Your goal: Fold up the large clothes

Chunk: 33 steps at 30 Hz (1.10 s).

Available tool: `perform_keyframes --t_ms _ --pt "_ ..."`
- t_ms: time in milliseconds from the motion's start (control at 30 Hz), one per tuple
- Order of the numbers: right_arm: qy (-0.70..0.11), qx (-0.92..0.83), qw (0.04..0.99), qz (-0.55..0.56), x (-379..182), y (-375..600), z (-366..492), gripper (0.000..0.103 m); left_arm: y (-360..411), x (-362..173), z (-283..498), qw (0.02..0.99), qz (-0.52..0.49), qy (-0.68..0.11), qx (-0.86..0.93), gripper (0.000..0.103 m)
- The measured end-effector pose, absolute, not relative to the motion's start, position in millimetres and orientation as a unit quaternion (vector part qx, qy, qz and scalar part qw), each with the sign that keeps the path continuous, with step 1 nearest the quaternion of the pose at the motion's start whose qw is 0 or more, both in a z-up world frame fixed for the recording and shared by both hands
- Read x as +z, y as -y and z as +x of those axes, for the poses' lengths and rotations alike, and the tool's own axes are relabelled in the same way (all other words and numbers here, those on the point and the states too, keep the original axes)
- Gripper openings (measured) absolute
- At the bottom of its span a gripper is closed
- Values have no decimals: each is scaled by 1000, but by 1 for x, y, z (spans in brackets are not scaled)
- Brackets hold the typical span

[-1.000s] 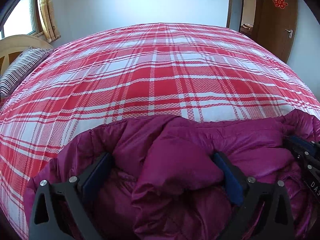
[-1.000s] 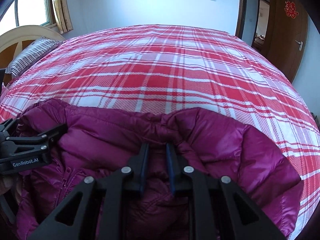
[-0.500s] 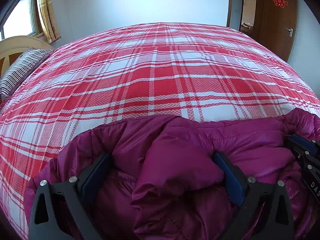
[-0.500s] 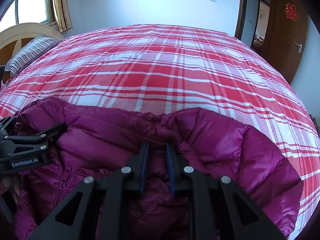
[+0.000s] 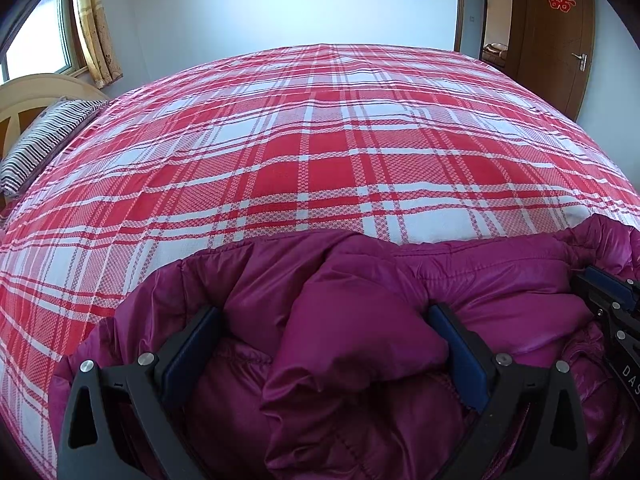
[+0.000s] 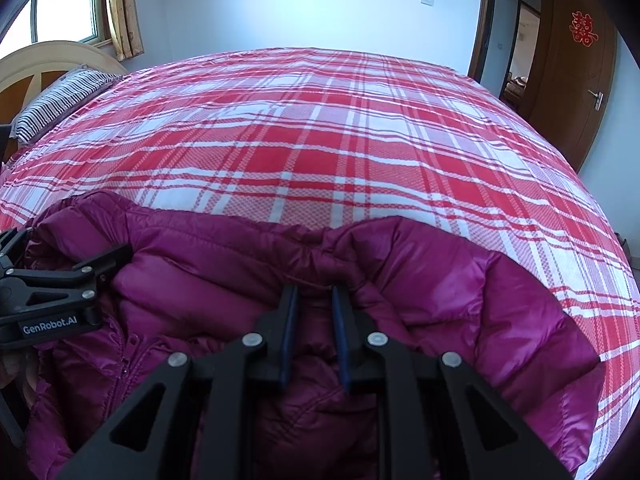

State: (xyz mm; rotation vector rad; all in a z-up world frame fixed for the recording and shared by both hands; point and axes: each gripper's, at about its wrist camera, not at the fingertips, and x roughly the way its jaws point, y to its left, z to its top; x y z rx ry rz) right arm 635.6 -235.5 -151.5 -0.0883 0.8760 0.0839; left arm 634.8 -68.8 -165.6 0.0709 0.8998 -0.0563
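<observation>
- Nothing had moved since the earlier frames: both grippers and the jacket lay as before.
- Magenta puffer jacket (image 5: 400, 312): bunched on the near edge of the bed, quilted and shiny, with a zipper (image 6: 124, 364) showing on its left part in the right wrist view.
- Bed (image 5: 320, 152): covered by a red-and-white plaid sheet, bare beyond the jacket.
- Left gripper (image 5: 324, 344): jaws stood wide apart, a thick puffed fold of the jacket filling the gap between the blue pads (image 5: 464, 360); whether the pads pressed on it could not be told.
- Right gripper (image 6: 314, 320): jaws nearly together, clamped on a ridge of the jacket at its far edge.
- Striped pillow (image 5: 40, 144): at the left end of the bed, against a pale wooden headboard (image 6: 48, 60).
- Window with yellow curtain (image 5: 96, 28): beyond the bed's left corner.
- Brown wooden door (image 6: 580, 80): beyond the bed's right side, bearing a red paper ornament (image 6: 583, 29).
</observation>
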Motion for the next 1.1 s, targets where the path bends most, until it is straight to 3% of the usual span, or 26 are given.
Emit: perform_keyframes --t_ms 533,667,733,767,800,867,1100 --pt "-425 44 903 -36 -151 238 635 20 70 -163 639 894 34 -446 -31 102" --pt "-428 43 901 -47 -149 236 637 20 58 -138 636 890 15 -453 -46 102" --pt "-431 56 898 -61 -142 236 635 27 37 -110 618 899 -25 -432 -59 102" --pt "-426 64 900 -66 -134 240 629 43 29 -100 607 903 -34 -423 -67 102" --pt "-422 65 902 -63 -127 244 623 68 18 -88 593 906 -38 -416 -71 102" --pt "-407 67 910 -48 -107 258 601 84 -5 -69 555 912 -40 -402 -79 102" --pt "-431 91 898 -20 -78 321 456 84 -69 -82 379 898 -65 -419 -115 102"
